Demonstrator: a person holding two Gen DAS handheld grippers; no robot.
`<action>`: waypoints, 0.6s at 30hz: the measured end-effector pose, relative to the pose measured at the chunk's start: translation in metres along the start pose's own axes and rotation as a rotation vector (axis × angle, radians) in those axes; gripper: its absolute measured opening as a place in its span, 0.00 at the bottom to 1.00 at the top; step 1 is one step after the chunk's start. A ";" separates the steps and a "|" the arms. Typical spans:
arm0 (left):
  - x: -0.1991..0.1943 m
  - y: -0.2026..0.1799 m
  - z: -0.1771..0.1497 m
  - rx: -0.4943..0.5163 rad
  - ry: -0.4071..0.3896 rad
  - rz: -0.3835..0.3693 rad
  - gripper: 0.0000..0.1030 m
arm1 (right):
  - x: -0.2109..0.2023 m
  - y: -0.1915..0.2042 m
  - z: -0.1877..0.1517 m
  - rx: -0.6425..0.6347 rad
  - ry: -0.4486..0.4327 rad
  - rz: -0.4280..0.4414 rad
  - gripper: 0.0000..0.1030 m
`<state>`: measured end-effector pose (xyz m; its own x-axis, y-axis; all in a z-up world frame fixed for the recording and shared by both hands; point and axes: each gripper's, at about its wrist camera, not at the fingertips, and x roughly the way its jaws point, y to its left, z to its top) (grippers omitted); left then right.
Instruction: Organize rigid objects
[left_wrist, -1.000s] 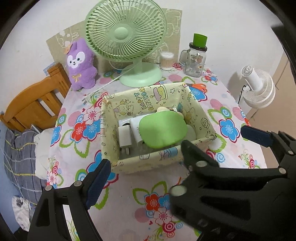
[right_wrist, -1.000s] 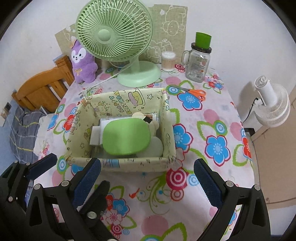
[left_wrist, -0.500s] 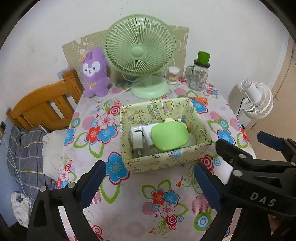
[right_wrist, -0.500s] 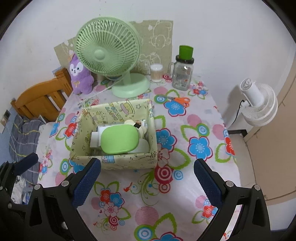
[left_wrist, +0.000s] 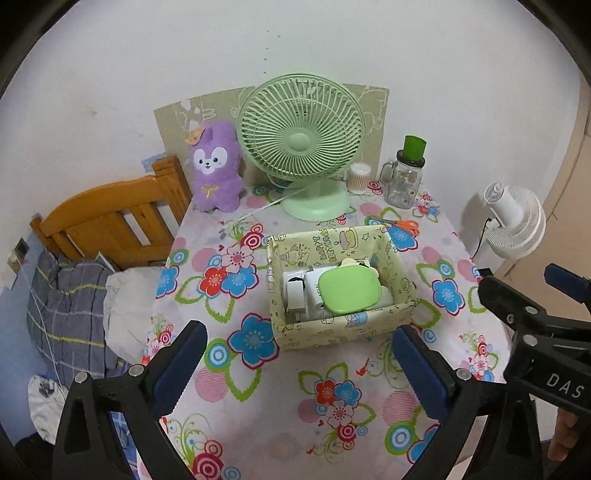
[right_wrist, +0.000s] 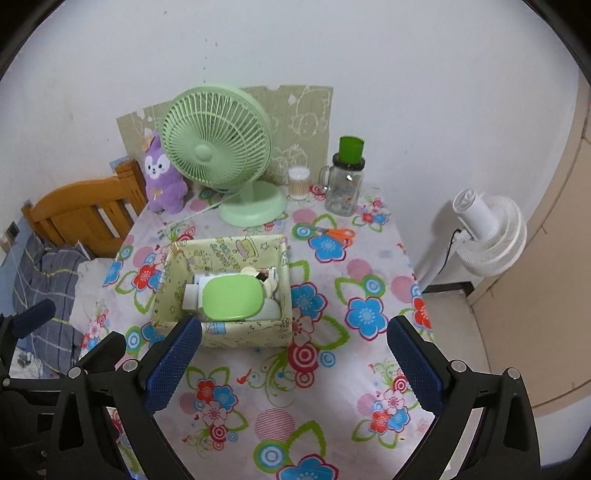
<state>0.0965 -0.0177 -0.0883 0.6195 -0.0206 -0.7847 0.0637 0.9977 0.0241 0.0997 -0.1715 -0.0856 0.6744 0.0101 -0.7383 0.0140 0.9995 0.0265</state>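
A yellow cartoon-print box (left_wrist: 332, 332) stands mid-table on the flowered cloth. Inside it lie a flat green case (left_wrist: 349, 288) on top, a white charger (left_wrist: 295, 295) and other white items partly hidden beneath. My left gripper (left_wrist: 295, 354) hovers above the table on the near side of the box, its jaws opening wide with nothing between them. My right gripper (right_wrist: 295, 343) hangs beside it, open and empty, with the box (right_wrist: 229, 251) and green case (right_wrist: 232, 295) ahead. Each gripper also shows in the other's view, the right gripper (left_wrist: 521, 280) and the left gripper (right_wrist: 74, 325).
At the back stand a green desk fan (left_wrist: 301, 147), a purple plush (left_wrist: 214, 170), a cotton-swab tub (left_wrist: 360, 179) and a green-lidded jar (left_wrist: 406, 177). Orange scissors (left_wrist: 402, 225) lie behind the box. A wooden bed frame (left_wrist: 110, 221) is on the left, a white floor fan (left_wrist: 513, 218) on the right.
Both grippers have risen and drawn back from the box, which now looks smaller and farther. The left jaws have spread wider. The box's contents have not moved.
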 end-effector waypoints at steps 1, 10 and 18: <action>-0.002 0.002 0.000 -0.012 -0.001 -0.011 0.99 | -0.003 -0.001 0.000 0.005 -0.007 -0.003 0.99; -0.034 0.013 0.005 -0.051 -0.055 -0.020 0.99 | -0.041 -0.008 0.001 0.065 -0.058 -0.016 0.99; -0.064 0.021 0.010 -0.064 -0.123 -0.032 1.00 | -0.063 -0.010 0.004 0.059 -0.076 -0.005 0.98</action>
<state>0.0665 0.0041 -0.0314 0.7096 -0.0568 -0.7023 0.0377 0.9984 -0.0426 0.0596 -0.1825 -0.0369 0.7280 0.0012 -0.6856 0.0591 0.9962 0.0644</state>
